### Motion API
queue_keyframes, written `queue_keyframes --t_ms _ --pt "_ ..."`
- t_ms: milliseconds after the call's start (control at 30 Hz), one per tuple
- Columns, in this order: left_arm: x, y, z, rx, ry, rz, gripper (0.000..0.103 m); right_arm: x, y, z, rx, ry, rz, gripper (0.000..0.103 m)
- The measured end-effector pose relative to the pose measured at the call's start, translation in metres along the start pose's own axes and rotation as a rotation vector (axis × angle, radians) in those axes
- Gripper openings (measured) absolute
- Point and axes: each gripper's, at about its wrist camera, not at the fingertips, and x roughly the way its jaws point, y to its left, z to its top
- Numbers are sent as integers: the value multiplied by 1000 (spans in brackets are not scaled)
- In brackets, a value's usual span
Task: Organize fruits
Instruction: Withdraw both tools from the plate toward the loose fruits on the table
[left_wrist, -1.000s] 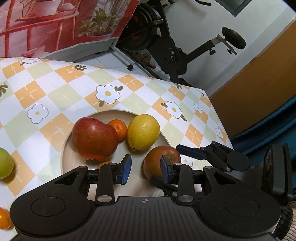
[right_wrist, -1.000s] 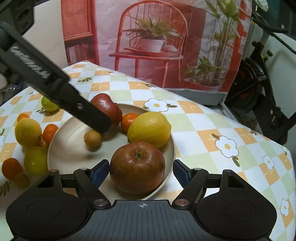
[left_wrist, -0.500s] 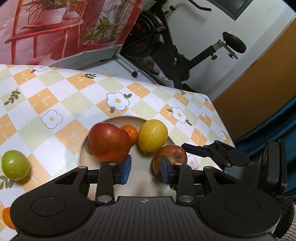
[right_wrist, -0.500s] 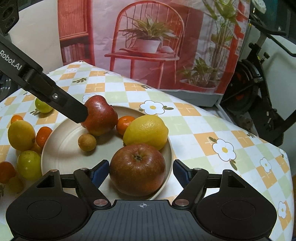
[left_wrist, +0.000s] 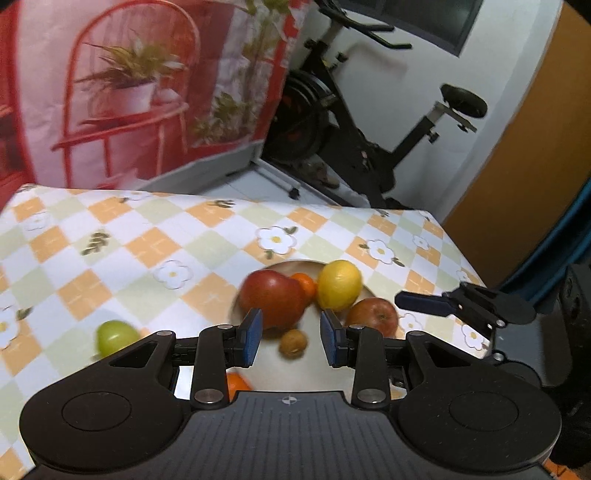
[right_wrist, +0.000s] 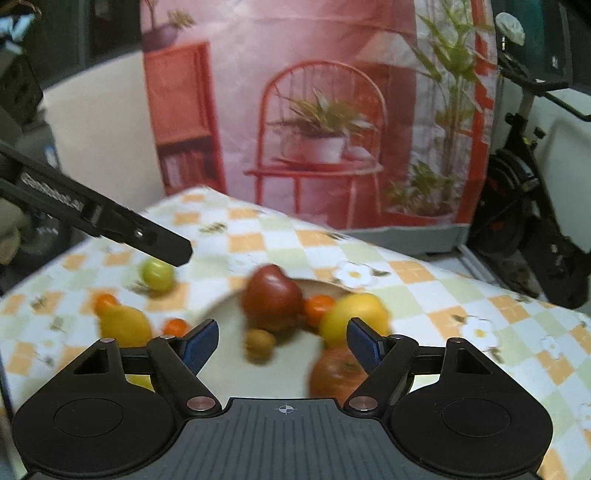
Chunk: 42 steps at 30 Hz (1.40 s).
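Fruits sit in a beige plate (left_wrist: 314, 365) and loose on the checked tablecloth (left_wrist: 155, 243): green fruit (left_wrist: 112, 336) left, 2 apples and a lemon (left_wrist: 339, 284) plated. Round, firm, slippery; grip the widest part. Left gripper (left_wrist: 291, 338) and right gripper (right_wrist: 283, 345) gape empty. Blur hides details.
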Motion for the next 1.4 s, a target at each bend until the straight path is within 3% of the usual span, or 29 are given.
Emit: queue_keyframes --t_ms 267,433,767,1067,1133,1400 --pt "-47 23 -31 -36 -93 186 36 -10 30 -14 77 -23 109 73" --pt "-64 15 -51 24 -146 283 37 -15 29 -25 143 -25 97 73" --pt "-77 19 -79 -45 -174 304 36 -39 15 -21 116 -129 -8 73" --pt "-79 13 -89 -38 -172 286 36 -28 28 -33 131 -35 53 72" --pt "-80 13 -91 -47 -165 286 37 -23 34 -34 120 -1 49 68" --pt "-74 13 -103 -48 -98 285 37 -5 89 -42 -106 139 117 62"
